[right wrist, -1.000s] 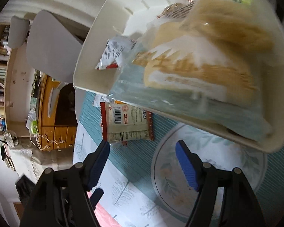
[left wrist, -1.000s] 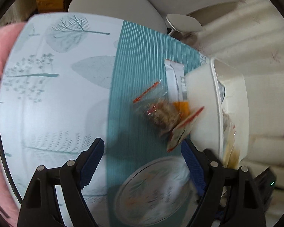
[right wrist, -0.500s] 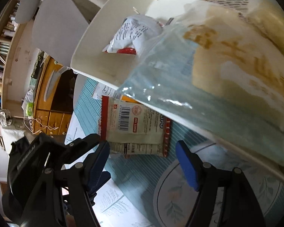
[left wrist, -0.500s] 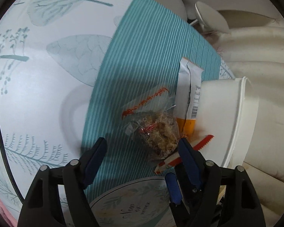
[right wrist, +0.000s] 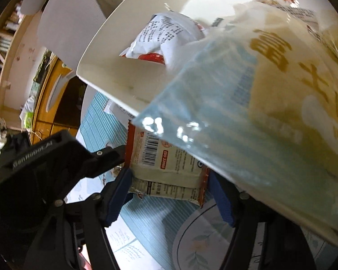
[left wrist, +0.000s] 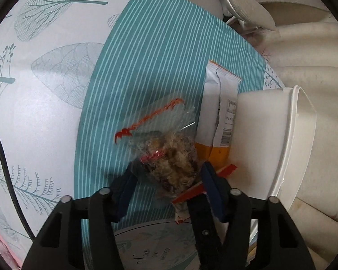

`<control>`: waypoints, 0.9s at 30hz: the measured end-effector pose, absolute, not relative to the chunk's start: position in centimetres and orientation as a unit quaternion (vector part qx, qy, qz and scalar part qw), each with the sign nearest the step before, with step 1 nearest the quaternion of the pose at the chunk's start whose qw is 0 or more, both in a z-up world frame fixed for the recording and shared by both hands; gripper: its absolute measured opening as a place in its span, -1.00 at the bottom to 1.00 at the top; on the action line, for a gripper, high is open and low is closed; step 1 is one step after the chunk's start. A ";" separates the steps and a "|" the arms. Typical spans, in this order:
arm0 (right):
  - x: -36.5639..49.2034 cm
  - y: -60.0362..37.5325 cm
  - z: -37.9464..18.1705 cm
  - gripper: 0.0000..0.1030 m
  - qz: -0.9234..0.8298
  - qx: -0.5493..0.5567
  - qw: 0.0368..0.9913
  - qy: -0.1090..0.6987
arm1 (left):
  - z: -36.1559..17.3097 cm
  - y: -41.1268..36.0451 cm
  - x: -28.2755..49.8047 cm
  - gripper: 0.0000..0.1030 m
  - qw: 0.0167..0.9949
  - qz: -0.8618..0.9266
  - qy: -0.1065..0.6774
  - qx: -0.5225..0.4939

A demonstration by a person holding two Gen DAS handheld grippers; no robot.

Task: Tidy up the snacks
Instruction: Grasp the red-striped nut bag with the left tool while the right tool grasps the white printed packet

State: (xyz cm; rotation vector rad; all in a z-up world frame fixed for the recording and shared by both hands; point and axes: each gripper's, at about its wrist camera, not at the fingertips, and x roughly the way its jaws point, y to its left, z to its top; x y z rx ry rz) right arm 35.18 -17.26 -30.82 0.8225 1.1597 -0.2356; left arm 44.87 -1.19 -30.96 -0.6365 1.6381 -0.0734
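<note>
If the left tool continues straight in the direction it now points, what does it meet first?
Most likely the clear plastic snack bag with brown crumbly filling, which already lies between the closing jaws of the left tool. Under it is the teal striped tablecloth. Depth is uncertain.

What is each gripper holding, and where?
Jaws have just been closing: left gripper brackets the clear bag, filled end; right gripper the packet, near end. Grip cannot be told.

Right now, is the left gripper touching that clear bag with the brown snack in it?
Cannot tell. In the left wrist view the left gripper has been closing around the clear bag, but blur hides whether the pads press on it.
</note>
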 end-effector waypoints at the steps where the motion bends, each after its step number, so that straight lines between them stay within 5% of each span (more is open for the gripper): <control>1: 35.2 -17.4 -30.8 0.12 -0.108 0.372 0.752 0.533 | -30.9 -1.4 44.9 -0.03 0.640 -0.033 0.715 -0.279; 5: 34.8 -18.1 -31.1 -0.39 -0.109 0.371 0.749 0.539 | -31.0 -1.5 44.9 -0.18 0.650 -0.022 0.709 -0.273; 15: 33.2 -19.0 -31.3 -0.80 -0.086 0.373 0.754 0.534 | -29.5 0.6 43.3 -0.30 0.668 0.001 0.695 -0.267; 27: 30.8 -18.2 -29.3 -0.89 -0.088 0.354 0.758 0.541 | -26.7 2.3 40.4 -0.30 0.694 -0.001 0.681 -0.234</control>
